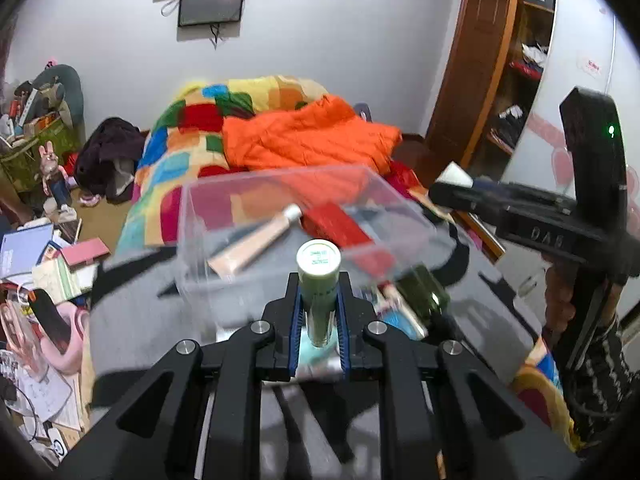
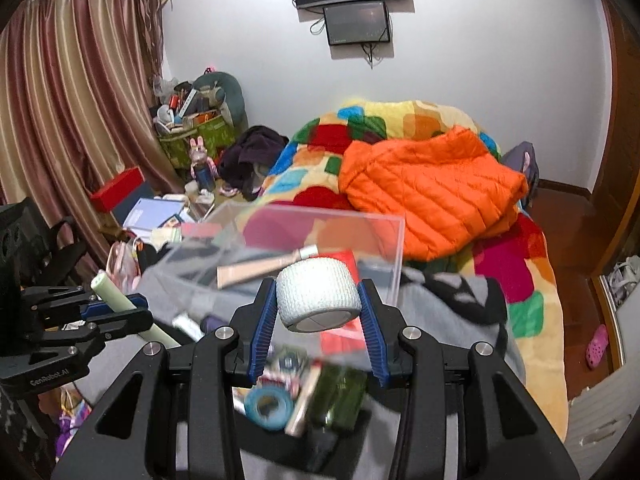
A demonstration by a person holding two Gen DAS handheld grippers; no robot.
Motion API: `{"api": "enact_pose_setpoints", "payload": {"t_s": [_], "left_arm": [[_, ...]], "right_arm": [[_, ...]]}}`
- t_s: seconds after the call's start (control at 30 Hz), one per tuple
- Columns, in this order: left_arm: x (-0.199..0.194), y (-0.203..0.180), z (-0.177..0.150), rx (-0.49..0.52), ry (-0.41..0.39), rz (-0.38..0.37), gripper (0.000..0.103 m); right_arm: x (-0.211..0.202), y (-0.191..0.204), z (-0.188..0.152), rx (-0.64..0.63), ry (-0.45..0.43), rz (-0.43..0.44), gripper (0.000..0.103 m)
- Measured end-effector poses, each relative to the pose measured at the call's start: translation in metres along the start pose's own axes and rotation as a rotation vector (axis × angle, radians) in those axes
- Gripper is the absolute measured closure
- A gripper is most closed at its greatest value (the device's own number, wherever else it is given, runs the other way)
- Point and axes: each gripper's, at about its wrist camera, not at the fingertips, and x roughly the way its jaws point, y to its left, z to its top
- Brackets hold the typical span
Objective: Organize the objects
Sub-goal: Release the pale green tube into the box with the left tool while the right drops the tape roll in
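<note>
My left gripper (image 1: 319, 298) is shut on a pale green tube (image 1: 318, 280) with a white cap, held upright above the bed. The same tube (image 2: 116, 300) shows at the left of the right wrist view, clamped in the left gripper (image 2: 120, 308). My right gripper (image 2: 318, 300) is shut on a white bandage roll (image 2: 316, 294), lifted off the grey cloth. Straight ahead stands a clear plastic box (image 1: 208, 216) holding a beige tube (image 1: 256, 240) and a red packet (image 1: 340, 224). The right gripper (image 1: 460, 188) reaches in from the right with the white roll (image 1: 454, 174) at its tip.
On the grey cloth (image 2: 460, 300) below lie a blue tape roll (image 2: 268, 406), a dark green bottle (image 2: 340, 396) and small packets. An orange jacket (image 2: 432, 196) and a patchwork blanket cover the bed. Clutter fills the floor at left; a wooden shelf (image 1: 516, 92) stands at right.
</note>
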Motion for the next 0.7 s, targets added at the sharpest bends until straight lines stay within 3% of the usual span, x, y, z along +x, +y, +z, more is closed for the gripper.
{"api": "enact_pose_setpoints", "payload": {"t_s": [0.37,0.7], "left_arm": [[0.015,0.019,0.053,-0.033,-0.062,0.023,0.088],[0.076,0.033,0.052,-0.083,0.048,0.022,0.088]], "right_arm": [[0.047,0.008,0.025,-0.004,0.04,-0.021,0.066],[0.106,0.009,0.008,-0.047,0.183,-0.043,0.066]]}}
